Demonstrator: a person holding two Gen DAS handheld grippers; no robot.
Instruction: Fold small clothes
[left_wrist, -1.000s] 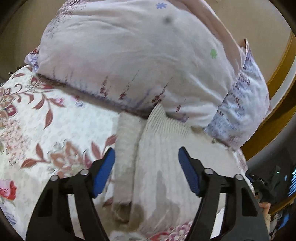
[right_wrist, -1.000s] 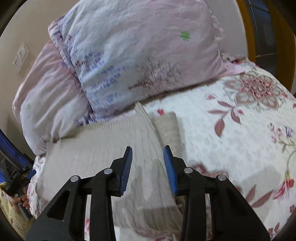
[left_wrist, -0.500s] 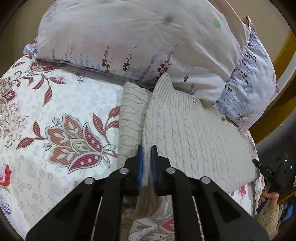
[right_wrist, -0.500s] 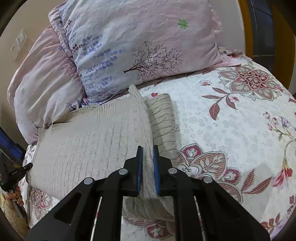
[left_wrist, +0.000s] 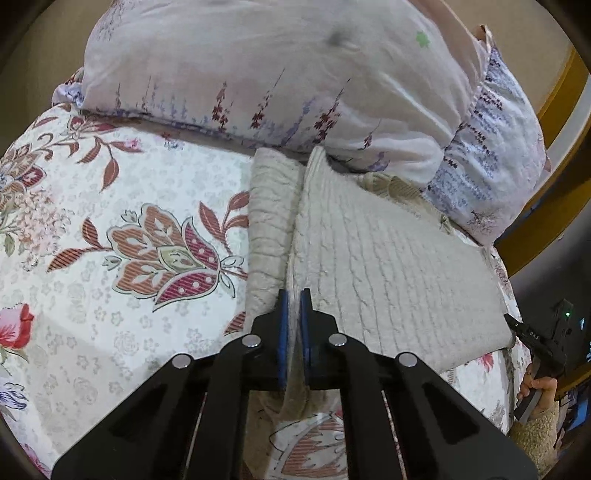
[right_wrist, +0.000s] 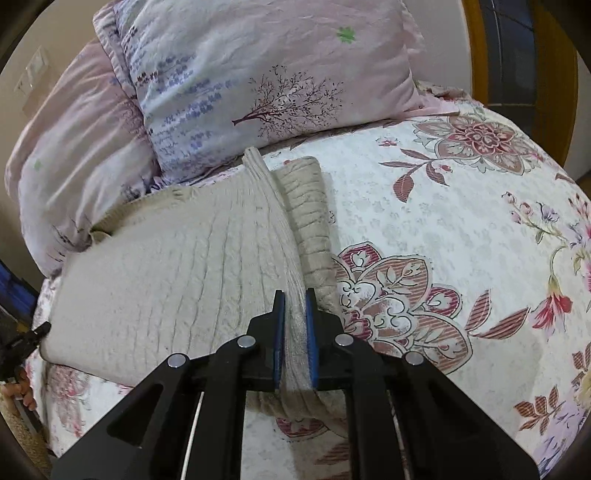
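A cream cable-knit sweater (left_wrist: 388, 258) lies on the floral bedspread (left_wrist: 110, 258), its far end against the pillows. My left gripper (left_wrist: 293, 295) is shut on a raised ridge of the knit along its left side, beside a folded sleeve (left_wrist: 269, 221). In the right wrist view the same sweater (right_wrist: 177, 266) spreads to the left, with the ribbed sleeve (right_wrist: 310, 221) to the right of the ridge. My right gripper (right_wrist: 294, 295) is shut on that pinched ridge and lifts it slightly.
Two pale floral pillows (left_wrist: 277, 66) (right_wrist: 258, 74) lie behind the sweater. A wooden bed frame (left_wrist: 554, 110) runs at the right. The other hand with its gripper (left_wrist: 543, 350) shows at the right edge. The bedspread (right_wrist: 461, 240) extends to the right.
Both grippers were open over the sweater a second ago. They have closed on a ridge of the knit and drawn back and up, pulling the fabric into a raised fold.
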